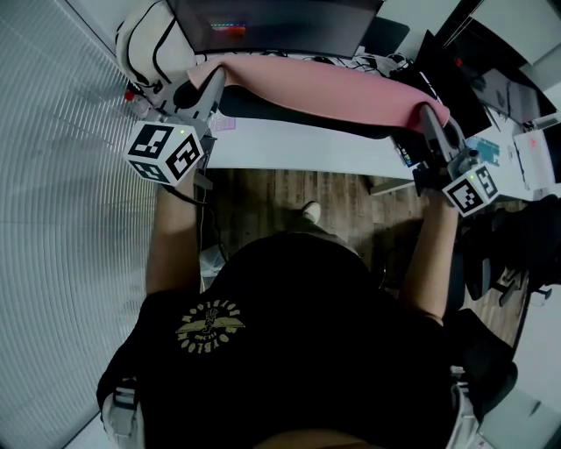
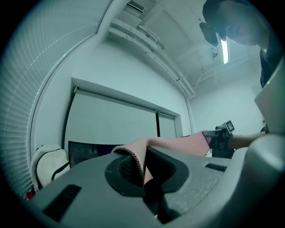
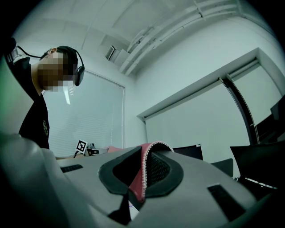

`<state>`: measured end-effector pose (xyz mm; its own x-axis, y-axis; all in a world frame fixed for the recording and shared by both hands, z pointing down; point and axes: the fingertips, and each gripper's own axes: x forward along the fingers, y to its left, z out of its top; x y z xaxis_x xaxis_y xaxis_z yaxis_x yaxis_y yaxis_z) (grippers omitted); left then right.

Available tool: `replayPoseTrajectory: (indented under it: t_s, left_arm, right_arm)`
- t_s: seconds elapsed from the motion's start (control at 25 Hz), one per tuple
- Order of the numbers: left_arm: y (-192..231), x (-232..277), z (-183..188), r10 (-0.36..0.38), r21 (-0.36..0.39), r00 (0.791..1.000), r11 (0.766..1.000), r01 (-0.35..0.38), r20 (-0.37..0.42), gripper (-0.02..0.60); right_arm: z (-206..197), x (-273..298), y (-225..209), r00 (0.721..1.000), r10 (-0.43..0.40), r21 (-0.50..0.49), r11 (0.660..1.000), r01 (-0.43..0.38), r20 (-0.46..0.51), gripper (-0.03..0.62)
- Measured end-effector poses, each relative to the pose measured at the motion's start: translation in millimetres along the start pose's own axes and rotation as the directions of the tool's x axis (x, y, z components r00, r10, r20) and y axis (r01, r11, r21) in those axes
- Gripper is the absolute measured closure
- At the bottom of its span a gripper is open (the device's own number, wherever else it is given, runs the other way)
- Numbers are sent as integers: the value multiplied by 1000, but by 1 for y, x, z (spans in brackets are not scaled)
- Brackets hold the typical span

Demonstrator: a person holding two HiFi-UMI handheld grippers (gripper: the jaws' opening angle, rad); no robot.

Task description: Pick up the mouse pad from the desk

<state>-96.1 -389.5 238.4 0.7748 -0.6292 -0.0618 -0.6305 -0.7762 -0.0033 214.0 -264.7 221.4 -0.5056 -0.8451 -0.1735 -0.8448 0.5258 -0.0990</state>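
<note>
A long pink mouse pad (image 1: 326, 89) with a dark underside hangs stretched between my two grippers, lifted off the white desk (image 1: 298, 151). My left gripper (image 1: 210, 86) is shut on the pad's left end; in the left gripper view the stitched pad edge (image 2: 137, 162) is pinched between the jaws of that gripper (image 2: 143, 173). My right gripper (image 1: 430, 116) is shut on the pad's right end. The right gripper view shows the pad corner (image 3: 148, 164) folded and clamped in its jaws (image 3: 141, 179). Both grippers point roughly level.
A dark monitor (image 1: 273, 19) stands at the back of the desk, with a white bag (image 1: 151, 46) at its left. Cables, papers and small items crowd the right side (image 1: 517, 145). Blinds (image 1: 61, 175) run along the left. Wooden floor (image 1: 289, 197) lies below the desk edge.
</note>
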Motion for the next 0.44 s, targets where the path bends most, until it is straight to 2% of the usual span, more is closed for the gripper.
replayPoseTrajectory:
  t_s: [0.44]
  left_arm:
    - [-2, -5, -2, -14, -12, 1000, 1000, 14, 6, 560]
  right_arm:
    - [-5, -3, 6, 1000, -1, 2, 1000, 1, -8, 574]
